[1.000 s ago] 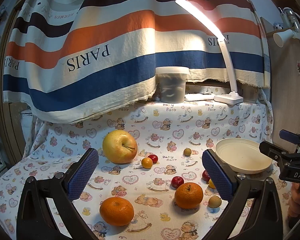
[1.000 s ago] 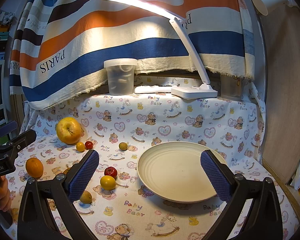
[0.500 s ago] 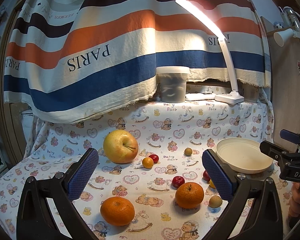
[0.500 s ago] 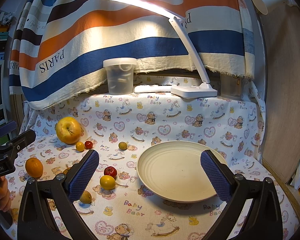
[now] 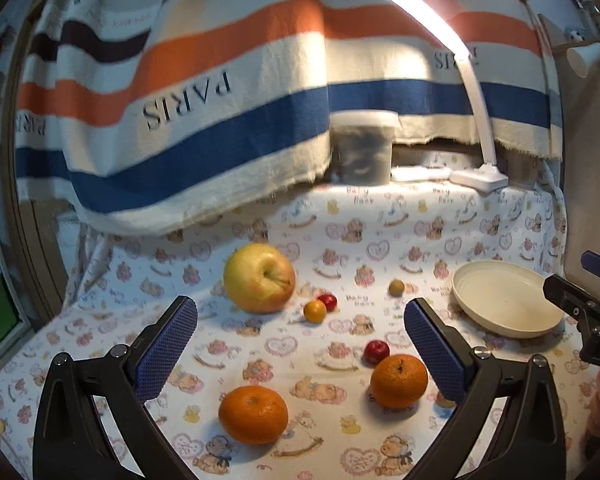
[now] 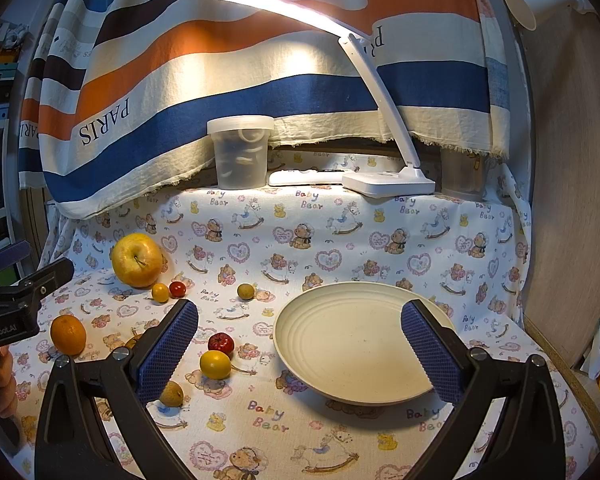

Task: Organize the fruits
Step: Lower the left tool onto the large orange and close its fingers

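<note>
In the left wrist view a big yellow apple (image 5: pixel 259 278) lies at the back, two oranges (image 5: pixel 253 414) (image 5: pixel 399 380) lie near the front, and small red (image 5: pixel 377 351), yellow (image 5: pixel 315 311) and tan (image 5: pixel 396 287) fruits are scattered between. My left gripper (image 5: pixel 300 354) is open and empty above the oranges. A cream plate (image 6: pixel 360 342) is empty. My right gripper (image 6: pixel 298 356) is open and empty over the plate's left part. The apple (image 6: pixel 137 260), one orange (image 6: pixel 68 334) and small fruits (image 6: pixel 215 364) show at its left.
A striped cloth (image 6: pixel 220 80) hangs behind. A white desk lamp (image 6: pixel 388 182) and a lidded plastic tub (image 6: pixel 241 152) stand on the back ledge. A wooden wall (image 6: pixel 572 200) bounds the right. The printed tablecloth (image 6: pixel 340 232) covers the table.
My left gripper has shifted a little left and the view has turned, so the fruits and plate sit further right in it. The right gripper has barely moved.
</note>
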Demonstrator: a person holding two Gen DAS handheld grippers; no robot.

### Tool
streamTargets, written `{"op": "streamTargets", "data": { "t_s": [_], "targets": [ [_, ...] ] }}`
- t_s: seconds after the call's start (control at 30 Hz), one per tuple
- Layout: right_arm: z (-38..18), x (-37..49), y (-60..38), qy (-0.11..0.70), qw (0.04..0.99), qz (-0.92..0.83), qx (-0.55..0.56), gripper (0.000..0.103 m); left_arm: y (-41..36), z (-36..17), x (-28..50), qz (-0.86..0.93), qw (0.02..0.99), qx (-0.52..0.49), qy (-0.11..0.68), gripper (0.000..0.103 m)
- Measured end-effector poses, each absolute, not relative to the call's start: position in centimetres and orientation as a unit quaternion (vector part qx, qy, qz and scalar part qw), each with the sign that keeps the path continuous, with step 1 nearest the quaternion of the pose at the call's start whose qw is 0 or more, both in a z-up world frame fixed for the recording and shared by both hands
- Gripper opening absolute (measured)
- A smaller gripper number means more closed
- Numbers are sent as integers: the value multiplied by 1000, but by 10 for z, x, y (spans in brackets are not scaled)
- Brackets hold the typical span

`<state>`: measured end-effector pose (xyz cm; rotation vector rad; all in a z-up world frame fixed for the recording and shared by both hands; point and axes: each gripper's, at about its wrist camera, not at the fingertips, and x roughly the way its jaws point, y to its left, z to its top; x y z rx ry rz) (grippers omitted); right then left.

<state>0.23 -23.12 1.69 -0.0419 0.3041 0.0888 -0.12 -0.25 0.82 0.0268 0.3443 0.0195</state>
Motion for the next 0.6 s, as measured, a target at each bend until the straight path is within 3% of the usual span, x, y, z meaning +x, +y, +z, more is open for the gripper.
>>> {"op": "streamTargets", "data": {
  "t_s": [0.23,0.6],
  "targets": [
    [16,3,-229,155,986,48,-23,102,25,5,24,33,954,-33,296,103],
    [16,13,-215,189,980,45,-40,102,54,-10,38,30,918,-123,375,103]
  ]
}}
